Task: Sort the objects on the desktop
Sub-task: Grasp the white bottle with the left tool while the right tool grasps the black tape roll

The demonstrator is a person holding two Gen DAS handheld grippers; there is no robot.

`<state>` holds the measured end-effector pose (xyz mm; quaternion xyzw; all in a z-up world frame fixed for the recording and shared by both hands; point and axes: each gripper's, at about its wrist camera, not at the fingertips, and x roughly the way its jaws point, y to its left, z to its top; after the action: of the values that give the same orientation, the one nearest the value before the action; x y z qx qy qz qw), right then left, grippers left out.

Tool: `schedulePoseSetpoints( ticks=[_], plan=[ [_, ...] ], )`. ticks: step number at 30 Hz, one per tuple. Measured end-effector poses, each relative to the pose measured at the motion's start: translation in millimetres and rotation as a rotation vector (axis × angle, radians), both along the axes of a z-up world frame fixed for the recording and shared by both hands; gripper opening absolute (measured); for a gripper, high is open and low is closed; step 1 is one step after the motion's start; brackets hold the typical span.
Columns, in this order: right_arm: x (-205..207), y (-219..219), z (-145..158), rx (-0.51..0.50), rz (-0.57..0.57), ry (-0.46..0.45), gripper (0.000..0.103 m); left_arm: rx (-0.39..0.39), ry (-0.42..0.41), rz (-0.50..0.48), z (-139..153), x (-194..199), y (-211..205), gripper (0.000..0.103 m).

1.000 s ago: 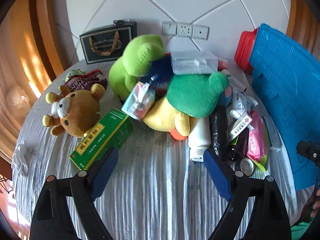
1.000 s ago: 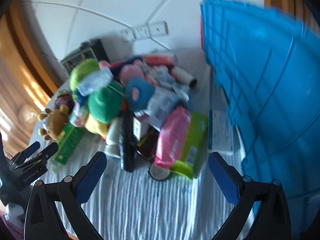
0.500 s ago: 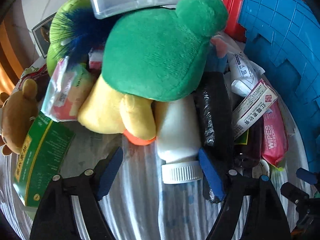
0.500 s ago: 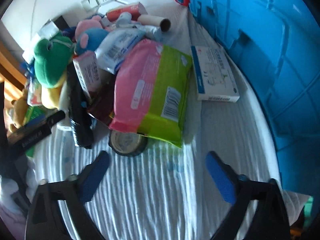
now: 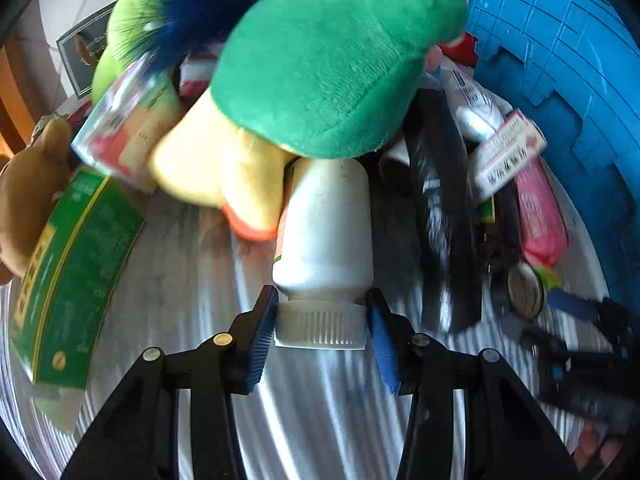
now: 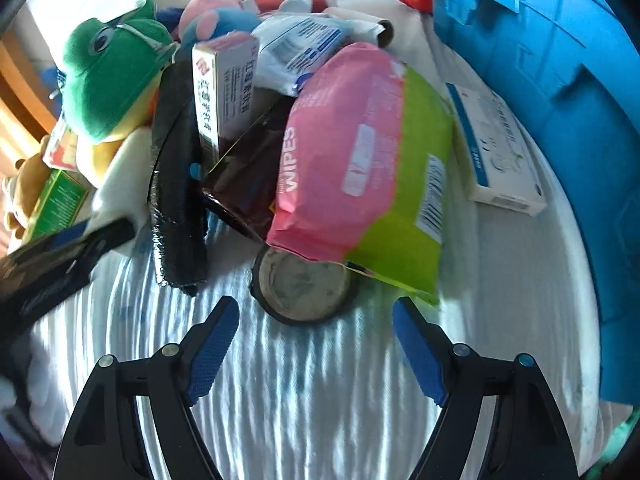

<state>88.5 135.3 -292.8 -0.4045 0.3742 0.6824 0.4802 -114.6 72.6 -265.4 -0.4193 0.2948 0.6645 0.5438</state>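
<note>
White plastic: the white bottle (image 5: 326, 232) lies on its side on the striped tablecloth (image 5: 192, 292), its ribbed cap (image 5: 320, 326) pointing toward you and its far end tucked under the green frog plush (image 5: 320, 68).
Your left gripper (image 5: 322, 332): its jaws have just been closing, and the blue pads now sit on either side of the ribbed cap, pressed against it as far as the left wrist view shows.
Your right gripper (image 6: 316, 344): the jaws have been narrowing but stand spread wide, nothing between them, just short of the round metal lid (image 6: 302, 286).
Round metal lid: flat on the cloth, its far edge under the pink and green wipes pack (image 6: 360, 168).
Wipes pack: leans on the heap, beside a dark brown pouch (image 6: 248, 184) and a black wrapped bundle (image 6: 176, 184).
Left of the bottle: a green box (image 5: 76, 276) on the cloth, with a brown bear plush (image 5: 24, 196) at the frame edge.
Right side: a blue crate (image 6: 560, 80) stands along the table edge; a white and blue carton (image 6: 496, 148) lies flat between it and the wipes pack.
Across views: your left gripper's dark finger (image 6: 60, 256) shows at the left edge of the right wrist view.
</note>
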Motion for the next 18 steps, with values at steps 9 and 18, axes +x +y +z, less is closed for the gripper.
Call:
schedulePoseSetpoints(
  ticks=[9,18],
  plan=[
    [-8,-6,-4,0.069,0.046,-0.061,0.059,-0.025,-0.003,-0.008,4,7,-42,0.044],
    [18,-29,-2,0.026,0.066,0.005,0.058,-0.004,0.014,-0.009,8,16,-18,0.057]
  ],
)
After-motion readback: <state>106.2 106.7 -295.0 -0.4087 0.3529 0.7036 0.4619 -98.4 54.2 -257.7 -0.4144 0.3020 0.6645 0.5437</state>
